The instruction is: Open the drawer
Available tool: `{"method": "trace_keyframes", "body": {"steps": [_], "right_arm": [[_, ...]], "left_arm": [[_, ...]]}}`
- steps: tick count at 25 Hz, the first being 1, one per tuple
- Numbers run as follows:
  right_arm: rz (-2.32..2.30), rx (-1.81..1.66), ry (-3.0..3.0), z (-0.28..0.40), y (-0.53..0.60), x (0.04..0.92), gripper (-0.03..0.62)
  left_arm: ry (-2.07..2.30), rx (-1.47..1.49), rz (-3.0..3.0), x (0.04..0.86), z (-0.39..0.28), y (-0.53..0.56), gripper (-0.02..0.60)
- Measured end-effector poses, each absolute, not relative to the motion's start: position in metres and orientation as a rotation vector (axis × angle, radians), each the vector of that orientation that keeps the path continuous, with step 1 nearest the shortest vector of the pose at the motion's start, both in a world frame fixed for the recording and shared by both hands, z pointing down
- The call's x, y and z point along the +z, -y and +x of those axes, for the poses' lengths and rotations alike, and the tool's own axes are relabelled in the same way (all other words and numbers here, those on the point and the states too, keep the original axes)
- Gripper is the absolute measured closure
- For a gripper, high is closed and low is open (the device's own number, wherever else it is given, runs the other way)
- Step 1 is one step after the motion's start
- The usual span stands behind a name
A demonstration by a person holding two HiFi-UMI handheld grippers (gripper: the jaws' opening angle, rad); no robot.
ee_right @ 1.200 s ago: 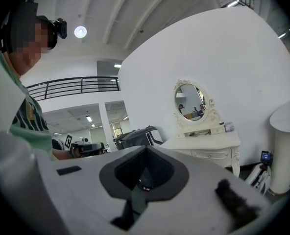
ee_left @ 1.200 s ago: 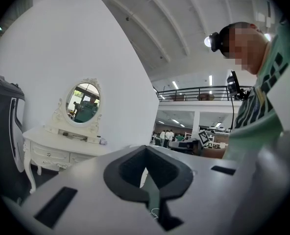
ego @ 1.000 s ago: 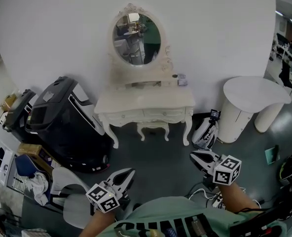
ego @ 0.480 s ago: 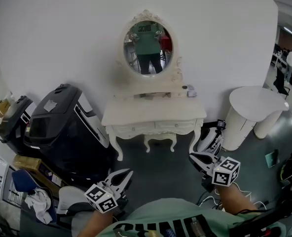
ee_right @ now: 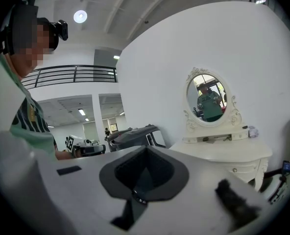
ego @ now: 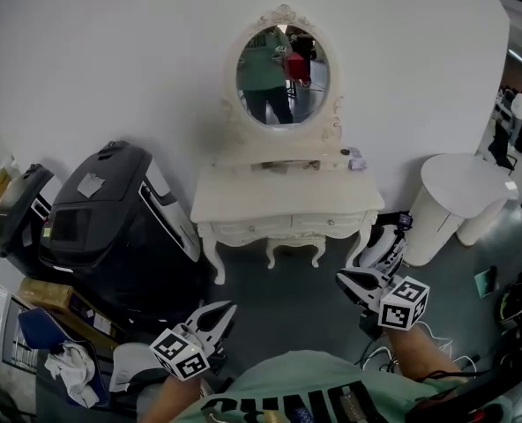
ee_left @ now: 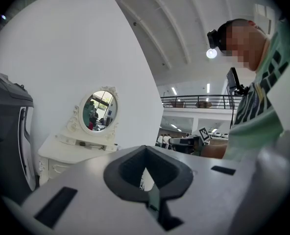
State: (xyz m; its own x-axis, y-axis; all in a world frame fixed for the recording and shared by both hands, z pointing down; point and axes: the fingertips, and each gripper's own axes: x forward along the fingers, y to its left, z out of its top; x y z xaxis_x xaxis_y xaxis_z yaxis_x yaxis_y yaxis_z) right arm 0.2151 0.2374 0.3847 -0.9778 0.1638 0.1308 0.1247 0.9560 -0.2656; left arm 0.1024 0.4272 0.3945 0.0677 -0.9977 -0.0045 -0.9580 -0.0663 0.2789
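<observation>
A white dressing table with an oval mirror stands against the wall in the head view. Its drawers run along the front, all closed. My left gripper is at the lower left and my right gripper at the lower right. Both hang over the floor, well short of the table, with their jaws together and nothing between them. The left gripper sees the dressing table far off to its left. Past the right gripper, the dressing table stands at the right.
A big black machine stands left of the table, with a cardboard box beside it. A white pedestal table is at the right. A white and black device leans by the table's right leg. Cables lie on the floor.
The dressing table has grown larger and slid rightward in the head view as I walk toward it. My reflection has come into the mirror. Both grippers keep their place in the picture, still shut.
</observation>
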Motion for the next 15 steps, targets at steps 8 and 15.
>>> {"method": "trace_keyframes", "body": {"steps": [8, 15], "right_arm": [[-0.271, 0.426, 2.944, 0.199, -0.179, 0.398, 0.582], [-0.436, 0.412, 2.930, 0.178, -0.086, 0.388, 0.582]], "left_arm": [[2.017, -0.276, 2.109, 0.402, 0.092, -0.369, 0.580], [2.119, -0.297, 2.014, 0.390, 0.095, -0.285, 0.580]]}}
